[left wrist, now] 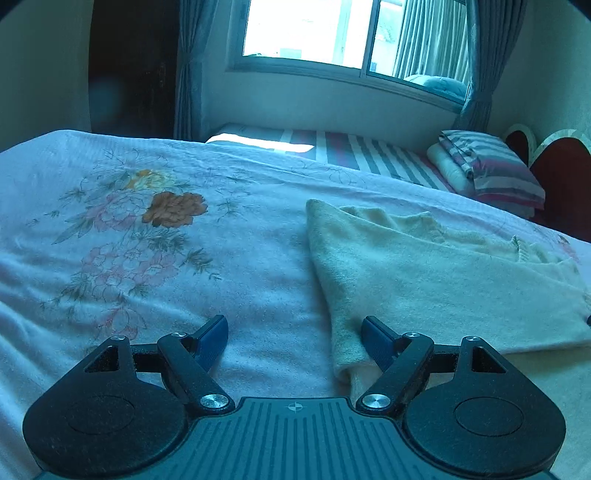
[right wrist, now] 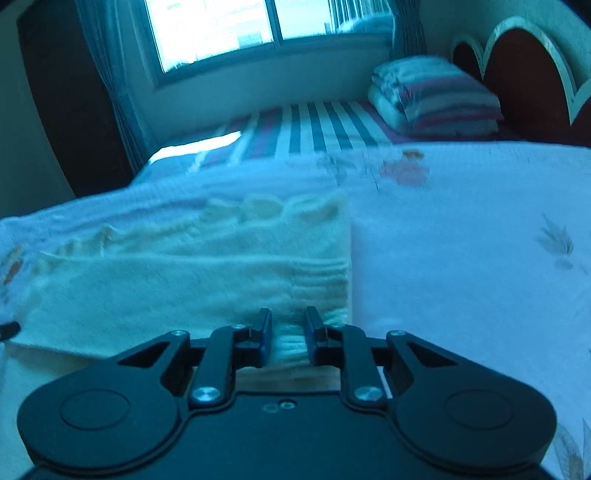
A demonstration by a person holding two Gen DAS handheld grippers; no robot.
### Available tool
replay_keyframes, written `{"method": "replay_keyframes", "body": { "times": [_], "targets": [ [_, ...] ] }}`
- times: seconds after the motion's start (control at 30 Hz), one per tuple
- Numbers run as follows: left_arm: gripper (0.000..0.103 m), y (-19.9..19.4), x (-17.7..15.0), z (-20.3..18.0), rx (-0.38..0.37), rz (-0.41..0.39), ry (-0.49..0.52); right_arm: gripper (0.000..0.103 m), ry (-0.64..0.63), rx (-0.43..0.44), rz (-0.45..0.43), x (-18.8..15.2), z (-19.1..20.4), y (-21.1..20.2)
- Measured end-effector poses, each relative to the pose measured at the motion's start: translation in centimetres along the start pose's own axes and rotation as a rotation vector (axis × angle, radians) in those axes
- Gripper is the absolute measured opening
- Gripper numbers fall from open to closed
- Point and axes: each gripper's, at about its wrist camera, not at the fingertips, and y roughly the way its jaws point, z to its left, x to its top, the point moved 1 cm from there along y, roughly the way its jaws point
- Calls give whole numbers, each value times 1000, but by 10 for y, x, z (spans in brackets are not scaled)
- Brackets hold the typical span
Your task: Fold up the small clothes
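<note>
A cream knitted garment (left wrist: 424,288) lies partly folded on the floral bedspread (left wrist: 147,258). My left gripper (left wrist: 293,332) is open just above the bed at the garment's near left corner; its right finger rests over the garment's edge. In the right wrist view the garment (right wrist: 192,280) fills the left middle. My right gripper (right wrist: 287,325) is nearly closed around the ribbed hem at the garment's near right corner, with a narrow gap of knit between the fingers. The view is blurred by motion.
A striped pillow with folded bedding (left wrist: 491,170) lies at the far right by the red headboard (left wrist: 561,173). A striped sheet (left wrist: 369,151) lies beyond the bedspread, below the window (left wrist: 332,33). Floral bedspread extends to the left (left wrist: 110,229).
</note>
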Motion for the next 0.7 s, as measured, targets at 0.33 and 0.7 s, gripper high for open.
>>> {"method": "replay_keyframes", "body": {
  "times": [0.33,0.7],
  "targets": [
    [79,-15,-3,3,12,37,20,20,23,29,5,1,-4,-19],
    [79,-95,-16,-24,53,-32,43,26,40,148,-146,1,-17,-101]
  ]
}}
